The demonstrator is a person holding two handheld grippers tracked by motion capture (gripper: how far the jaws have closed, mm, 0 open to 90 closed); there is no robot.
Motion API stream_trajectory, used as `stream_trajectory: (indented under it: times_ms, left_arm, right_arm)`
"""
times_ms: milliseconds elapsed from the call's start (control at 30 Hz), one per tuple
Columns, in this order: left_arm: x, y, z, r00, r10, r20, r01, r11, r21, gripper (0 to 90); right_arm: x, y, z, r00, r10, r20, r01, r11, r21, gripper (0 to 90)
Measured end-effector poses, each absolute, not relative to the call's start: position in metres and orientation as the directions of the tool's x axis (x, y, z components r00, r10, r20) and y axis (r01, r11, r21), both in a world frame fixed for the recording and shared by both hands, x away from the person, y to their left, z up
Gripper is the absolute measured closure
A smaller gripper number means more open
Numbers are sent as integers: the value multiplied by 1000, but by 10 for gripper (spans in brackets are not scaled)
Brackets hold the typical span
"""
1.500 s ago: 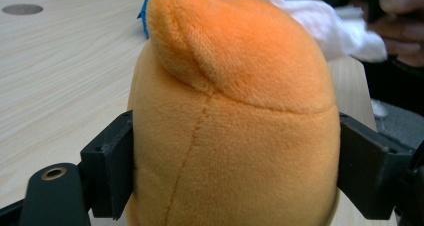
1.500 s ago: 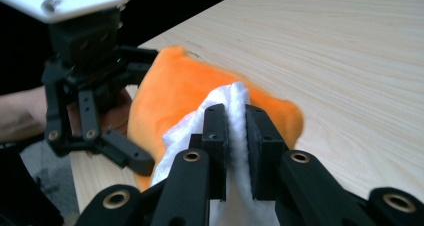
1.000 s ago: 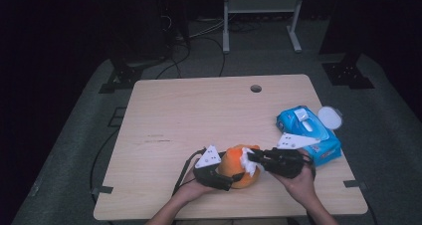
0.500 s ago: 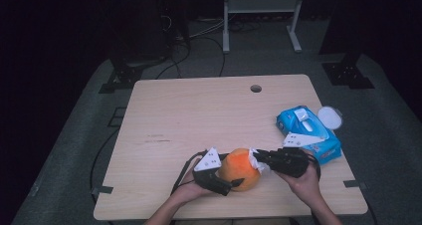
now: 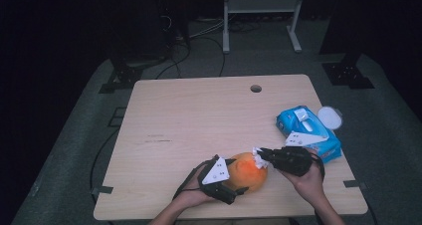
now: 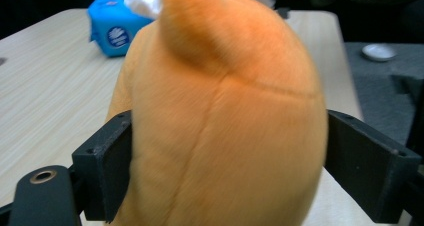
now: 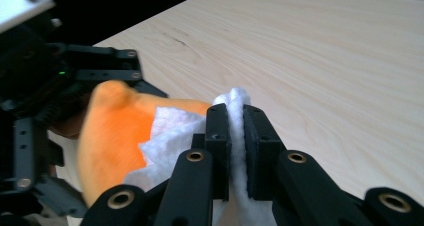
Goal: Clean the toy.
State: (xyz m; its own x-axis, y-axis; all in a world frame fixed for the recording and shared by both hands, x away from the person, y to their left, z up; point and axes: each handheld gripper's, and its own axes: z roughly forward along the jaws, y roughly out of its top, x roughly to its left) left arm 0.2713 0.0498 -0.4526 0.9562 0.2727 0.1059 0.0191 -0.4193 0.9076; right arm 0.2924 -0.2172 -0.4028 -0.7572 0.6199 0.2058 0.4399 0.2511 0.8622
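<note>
**Orange plush clamped, tissue wiping its top**

The orange plush toy (image 5: 247, 171) sits near the front edge of the table (image 5: 199, 115), between my two hands. My left gripper (image 5: 226, 182) grasps it across the body: in the left gripper view the two black jaws press into the fur on either side, spread wide by the toy's bulk. Its jaws have just been opening a little, with the toy between them the whole time.

Touching the plush on its upper right side is a white tissue (image 7: 172, 131). My right gripper (image 7: 236, 136) is clenched on that tissue, jaws nearly together with a thin fold pinched between the pads, the loose part lying against the orange fur.

Right of the plush and a bit farther back lies a blue wipes pack (image 5: 308, 131). Just beyond that, off the table's corner, a small white round lid (image 5: 330, 117) rests on the grey floor.
</note>
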Motion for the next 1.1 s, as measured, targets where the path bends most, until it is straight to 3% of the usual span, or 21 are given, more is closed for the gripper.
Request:
stream_trajectory:
  times_ms: [133, 267, 433, 567, 800, 1100]
  left_arm:
    - [269, 48, -454, 952, 269, 148, -13, -448, 894, 137]
    - [267, 51, -454, 951, 262, 165, -28, -459, 888, 137]
    - [268, 49, -455, 950, 265, 165, -28, -454, 891, 136]
    - [267, 47, -456, 950, 261, 173, -38, -451, 892, 136]
    - [267, 47, -457, 950, 258, 175, -42, -449, 892, 135]
    - [265, 45, -458, 949, 254, 187, -55, -450, 892, 135]
  right_arm:
    - [288, -214, -400, -768, 601, 222, 440, 243, 865, 814]
    - [278, -196, -393, -821, 518, 239, 409, 242, 880, 811]
    - [282, -200, -396, -811, 547, 208, 404, 267, 875, 811]
    - [290, -212, -402, -782, 572, 247, 446, 238, 863, 818]
    - [280, -197, -393, -829, 477, 292, 435, 220, 873, 822]
    - [294, -217, -402, -769, 572, 287, 479, 217, 851, 825]
